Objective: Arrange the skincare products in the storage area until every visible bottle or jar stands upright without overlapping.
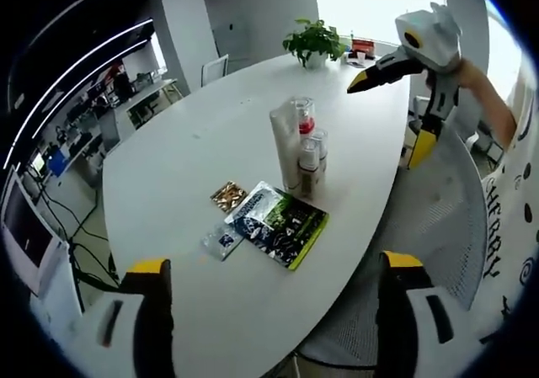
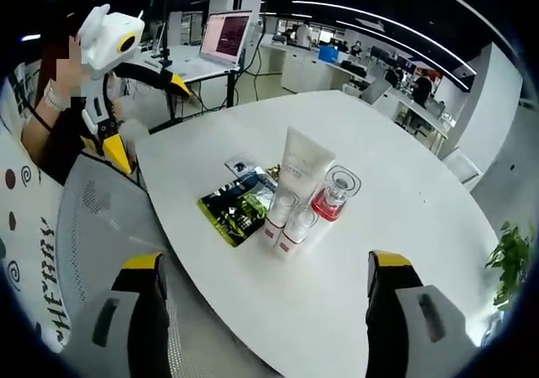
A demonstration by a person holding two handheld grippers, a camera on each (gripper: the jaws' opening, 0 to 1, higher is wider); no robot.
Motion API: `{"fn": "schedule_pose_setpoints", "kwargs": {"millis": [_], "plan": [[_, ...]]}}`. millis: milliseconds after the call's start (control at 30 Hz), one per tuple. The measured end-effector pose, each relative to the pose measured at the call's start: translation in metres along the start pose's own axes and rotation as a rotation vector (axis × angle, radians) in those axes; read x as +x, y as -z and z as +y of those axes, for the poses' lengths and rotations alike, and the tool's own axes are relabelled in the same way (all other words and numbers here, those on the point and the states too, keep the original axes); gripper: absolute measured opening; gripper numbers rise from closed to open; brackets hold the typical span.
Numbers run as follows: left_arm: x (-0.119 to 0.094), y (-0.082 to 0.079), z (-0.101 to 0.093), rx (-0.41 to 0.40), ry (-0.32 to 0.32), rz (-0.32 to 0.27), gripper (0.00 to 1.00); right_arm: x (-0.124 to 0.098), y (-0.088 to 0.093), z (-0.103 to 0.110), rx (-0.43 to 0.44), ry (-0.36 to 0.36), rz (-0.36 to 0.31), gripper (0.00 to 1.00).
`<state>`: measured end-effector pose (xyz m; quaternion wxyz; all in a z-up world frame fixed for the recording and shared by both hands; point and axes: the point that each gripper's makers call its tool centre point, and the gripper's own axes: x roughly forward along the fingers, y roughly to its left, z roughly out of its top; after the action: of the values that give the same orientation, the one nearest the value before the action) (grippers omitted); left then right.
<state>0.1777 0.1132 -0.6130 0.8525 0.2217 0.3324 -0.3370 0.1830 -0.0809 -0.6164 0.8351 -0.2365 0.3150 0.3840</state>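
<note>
A white tube [image 1: 285, 146] [image 2: 303, 163], a clear bottle with red contents [image 1: 301, 117] [image 2: 333, 194] and two small white bottles with red bands [image 1: 308, 172] [image 2: 279, 218] stand upright in a tight cluster on the white table [image 1: 185, 159] [image 2: 413, 218]. Beside them lie a black-green packet [image 1: 282, 222] [image 2: 238, 207], a gold sachet [image 1: 228, 196] and a small clear sachet [image 1: 222, 239]. My left gripper [image 1: 275, 264] [image 2: 148, 118] is open and empty, held off the table's edge. The right gripper [image 2: 265, 262] [image 1: 389, 114] is open too, well short of the bottles.
A grey mesh chair [image 1: 421, 252] [image 2: 101, 218] sits at the table's edge between the grippers. A potted plant [image 1: 313, 41] stands at the table's far end. Desks with a monitor [image 2: 226, 34] lie beyond. A person's arm [image 1: 493, 100] holds the right gripper.
</note>
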Motion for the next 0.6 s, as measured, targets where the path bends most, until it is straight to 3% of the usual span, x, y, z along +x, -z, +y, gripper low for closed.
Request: {"fn": "schedule_pose_setpoints", "kwargs": {"millis": [200,367,467,600], "plan": [[0.007,0.0,0.004,-0.007,0.012,-0.014,0.99,0.005,0.0,0.003,-0.003,-0.016,0.011,0.99],[0.017,0.001,0.005,-0.052,0.068,-0.024,0.99,0.009,0.0,0.004,0.012,-0.032,0.02,0.99],[0.022,0.002,0.008,-0.035,0.078,-0.027,0.99,0.01,0.002,0.005,0.016,-0.035,0.026,0.99],[0.035,0.016,0.017,-0.02,0.084,0.047,0.99,0.013,0.003,0.005,0.025,-0.041,0.032,0.99]]}}
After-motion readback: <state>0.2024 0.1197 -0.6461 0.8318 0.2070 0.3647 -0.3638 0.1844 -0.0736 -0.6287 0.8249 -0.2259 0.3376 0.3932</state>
